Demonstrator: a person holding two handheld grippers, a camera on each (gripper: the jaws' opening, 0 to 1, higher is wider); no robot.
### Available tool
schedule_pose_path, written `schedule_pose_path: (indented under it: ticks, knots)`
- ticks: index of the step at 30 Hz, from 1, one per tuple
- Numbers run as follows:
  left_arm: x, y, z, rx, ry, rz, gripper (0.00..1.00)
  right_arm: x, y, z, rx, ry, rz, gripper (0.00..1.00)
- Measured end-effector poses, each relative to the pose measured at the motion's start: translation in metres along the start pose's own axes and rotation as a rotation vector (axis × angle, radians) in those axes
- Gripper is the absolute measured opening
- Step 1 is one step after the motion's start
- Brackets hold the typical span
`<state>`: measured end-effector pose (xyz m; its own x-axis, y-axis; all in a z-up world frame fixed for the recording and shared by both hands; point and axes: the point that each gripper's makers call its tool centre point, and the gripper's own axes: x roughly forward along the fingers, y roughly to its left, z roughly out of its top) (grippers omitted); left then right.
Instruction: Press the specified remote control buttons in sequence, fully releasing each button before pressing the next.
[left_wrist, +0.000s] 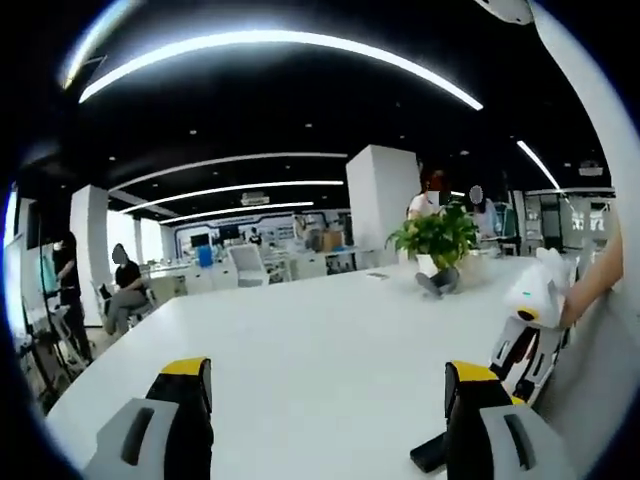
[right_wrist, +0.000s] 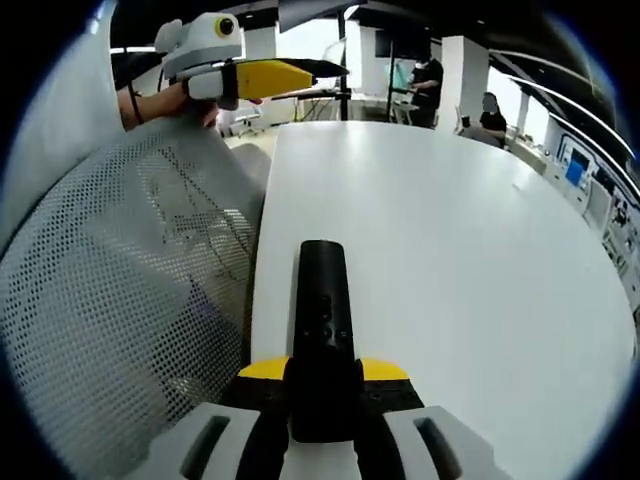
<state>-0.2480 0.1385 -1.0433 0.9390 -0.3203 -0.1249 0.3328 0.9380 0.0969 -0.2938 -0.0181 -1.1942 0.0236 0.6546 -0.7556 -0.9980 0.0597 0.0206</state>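
Room: an open-plan office with long curved ceiling lights, white pillars and people sitting or standing at workstations far beyond the claws.
Desk: a wide white desk (left_wrist: 300, 340) runs out ahead of both claws; most of its top is bare.
Left claw: the left claw (left_wrist: 330, 420) is released, its two yellow-tipped jaws standing well apart with nothing between them. It hovers over the desk, probably kept free to do the button pressing.
Plant: a potted plant (left_wrist: 438, 242) stands far ahead of the left claw, toward its right side.
Remote, left gripper view: a dark corner (left_wrist: 428, 452) just beside the left claw's right jaw looks like the remote's end; the other gripper shows beyond it.
Mesh chair: a grey mesh chair back (right_wrist: 110, 290) sits to the left of the right claw, off the desk edge.
Right claw: the right claw (right_wrist: 322, 385) is clenched on the remote control (right_wrist: 322, 320), gripping its near end.
Hold: the remote points straight ahead over the desk edge, button face up, likely steadied so the buttons are reachable and visible.
Writing: no brand or label is readable; the buttons are too small to tell apart.
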Motion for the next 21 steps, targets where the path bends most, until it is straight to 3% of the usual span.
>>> schedule_pose_path:
  ticks: [8, 21]
  knots:
    - [-0.002, 0.009, 0.004, -0.085, -0.041, 0.024, 1.0, 0.0, -0.013, 0.001, 0.011, 0.04, 0.013, 0.21]
    - [-0.001, 0.009, 0.001, -0.097, -0.035, 0.017, 1.0, -0.005, -0.055, -0.005, 0.0, 0.09, -0.009, 0.21]
